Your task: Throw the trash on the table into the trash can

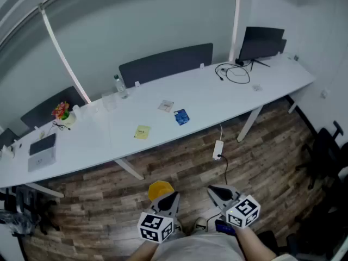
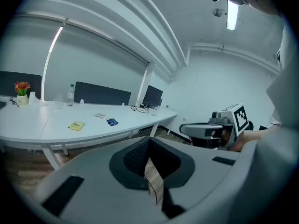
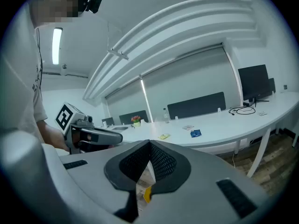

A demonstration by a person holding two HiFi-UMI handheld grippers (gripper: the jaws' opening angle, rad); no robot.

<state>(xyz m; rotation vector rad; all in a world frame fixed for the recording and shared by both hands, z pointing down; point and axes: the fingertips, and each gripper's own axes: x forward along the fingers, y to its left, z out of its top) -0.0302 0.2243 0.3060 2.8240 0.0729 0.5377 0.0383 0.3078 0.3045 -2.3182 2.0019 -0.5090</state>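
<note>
Left gripper [image 1: 171, 198] and right gripper [image 1: 213, 190], held low over the wood-plank floor [image 1: 179, 165], jaws pressed together and empty; the flat yellow packet [image 1: 142, 131], blue packet [image 1: 181, 116] and pale wrapper [image 1: 166, 106] lie on the long white table [image 1: 228, 99], well apart from both.

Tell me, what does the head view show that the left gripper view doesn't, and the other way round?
Only the head view: a yellow object on the floor near the person's feet, and a white power strip below the table's edge.

Only the left gripper view: a ceiling light, and the left hand-held gripper seen close up, its jaws together with nothing between them.

Both: the white table, the yellow packet, the blue packet, the flowers, the monitor and the right hand-held gripper.
</note>
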